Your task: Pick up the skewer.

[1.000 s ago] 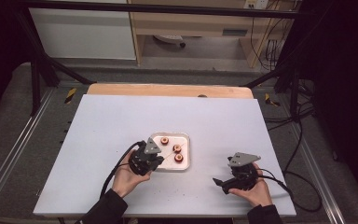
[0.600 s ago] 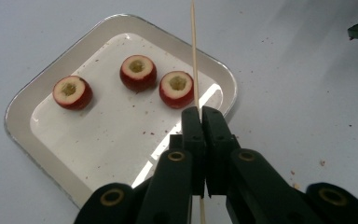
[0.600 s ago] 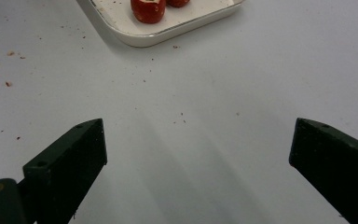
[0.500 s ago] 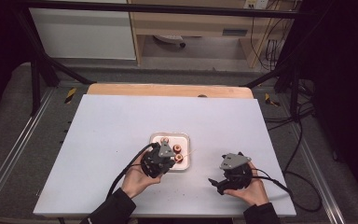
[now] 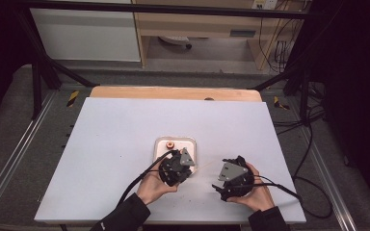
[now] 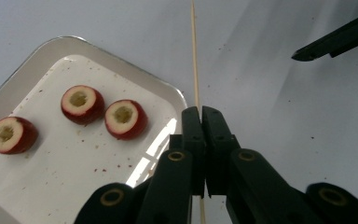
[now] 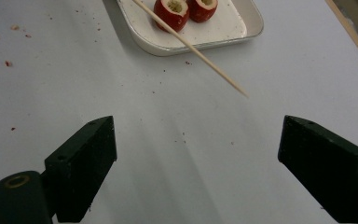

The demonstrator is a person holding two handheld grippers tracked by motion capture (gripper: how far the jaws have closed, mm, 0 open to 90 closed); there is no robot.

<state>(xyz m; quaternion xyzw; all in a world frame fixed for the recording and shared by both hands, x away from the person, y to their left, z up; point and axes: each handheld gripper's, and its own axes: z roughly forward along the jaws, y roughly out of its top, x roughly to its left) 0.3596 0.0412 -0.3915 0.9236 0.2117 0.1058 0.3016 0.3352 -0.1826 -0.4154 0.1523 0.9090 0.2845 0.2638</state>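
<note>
On the pale table point(image 5: 115, 144), a thin wooden skewer point(image 6: 195, 56) sits clamped in the left gripper point(image 6: 201, 114), tip angled beside the white tray point(image 6: 135, 74) of cored red fruit pieces point(image 6: 126, 119), seemingly ready for threading. The right gripper point(image 7: 196, 154), jaws just narrowing around nothing, waits nearby.

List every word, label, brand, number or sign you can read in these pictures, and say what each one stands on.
None can be read: the tray, the skewer, the fruit pieces, the table and both grippers bear no legible text.
The yellow-black strips beside the table are stripes, not words.
</note>
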